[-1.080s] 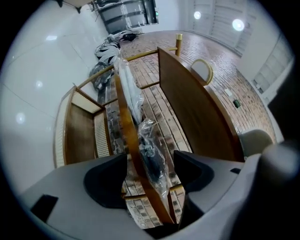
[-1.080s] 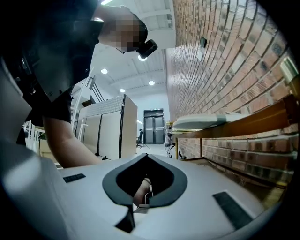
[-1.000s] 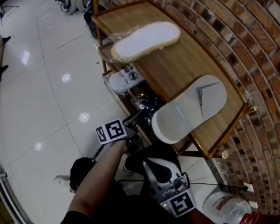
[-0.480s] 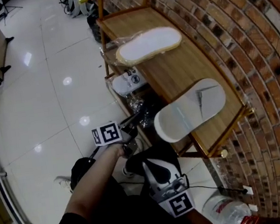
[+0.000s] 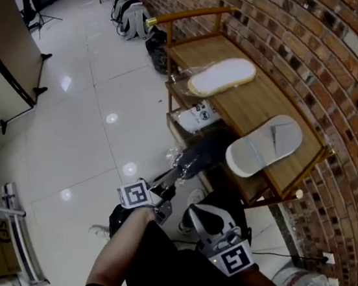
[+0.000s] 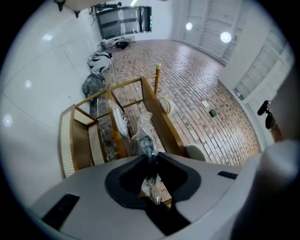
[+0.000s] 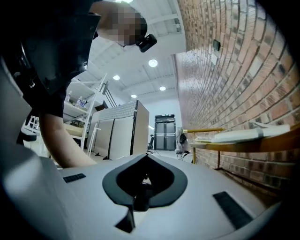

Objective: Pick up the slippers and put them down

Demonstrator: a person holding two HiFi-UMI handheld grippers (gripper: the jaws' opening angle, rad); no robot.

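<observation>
Slippers are seen in three spots in the head view. A dark bagged slipper (image 5: 197,156) is held near centre, at 9 o'clock of a grey slipper (image 5: 264,145). A pale beige slipper (image 5: 221,76) is laid further along at 12 o'clock. Both pale ones are set flat and well apart on top of the wooden bench (image 5: 253,106), against the brick wall (image 5: 324,54). The clear bag's near end is pinched by the left gripper (image 5: 169,179), w/ its fingers closed tight on the plastic in the left gripper view (image 6: 151,168). Whether the bag touches the bench's lower shelf can't be told. The right gripper (image 5: 198,212) is kept low at 6 o'clock, approx. level, fingers pressed together w/ nothing between them (image 7: 144,180).
</observation>
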